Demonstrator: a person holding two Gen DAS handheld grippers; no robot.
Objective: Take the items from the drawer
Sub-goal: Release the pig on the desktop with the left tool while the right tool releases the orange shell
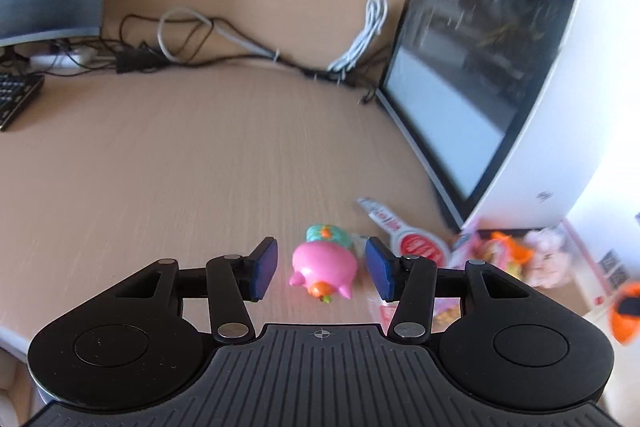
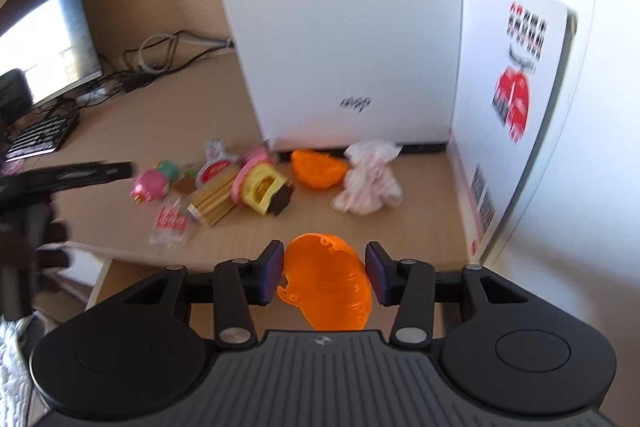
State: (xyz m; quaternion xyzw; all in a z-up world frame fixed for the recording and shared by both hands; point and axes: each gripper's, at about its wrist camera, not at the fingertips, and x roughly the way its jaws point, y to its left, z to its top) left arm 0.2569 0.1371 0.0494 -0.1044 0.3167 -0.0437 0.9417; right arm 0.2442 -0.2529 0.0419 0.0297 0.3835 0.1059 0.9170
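A pink pig-shaped toy (image 1: 324,269) lies on the wooden desk (image 1: 180,167), with a teal part (image 1: 326,234) behind it. My left gripper (image 1: 323,273) is open around the toy, with a gap between it and each blue pad. In the right wrist view the same toy (image 2: 150,187) sits at the left end of a row of small items, with the left gripper blurred beside it. My right gripper (image 2: 325,273) is shut on an orange plastic half-shell (image 2: 328,287), held above the desk's front edge.
More items lie on the desk: a second orange shell (image 2: 318,169), a white-pink soft bundle (image 2: 368,183), a yellow toy (image 2: 262,187), a stick pack (image 2: 214,203), a sachet (image 2: 170,221). A white monitor back (image 2: 340,27) stands behind. Cables (image 1: 240,47) and a keyboard (image 1: 16,99) lie further back.
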